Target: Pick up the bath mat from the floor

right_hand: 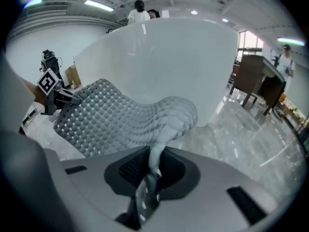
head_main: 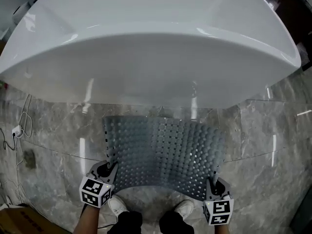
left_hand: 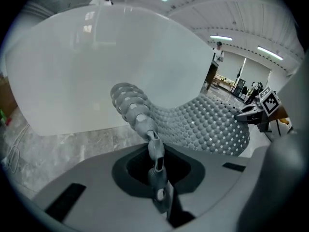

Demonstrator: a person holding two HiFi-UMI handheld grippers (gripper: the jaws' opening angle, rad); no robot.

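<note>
crosswise, bath mat spans both tongs.

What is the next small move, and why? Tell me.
Probably raise both together: left claw and right claw each pinch a near corner of the mat, whose far edge hangs toward the floor by the tub.
</note>
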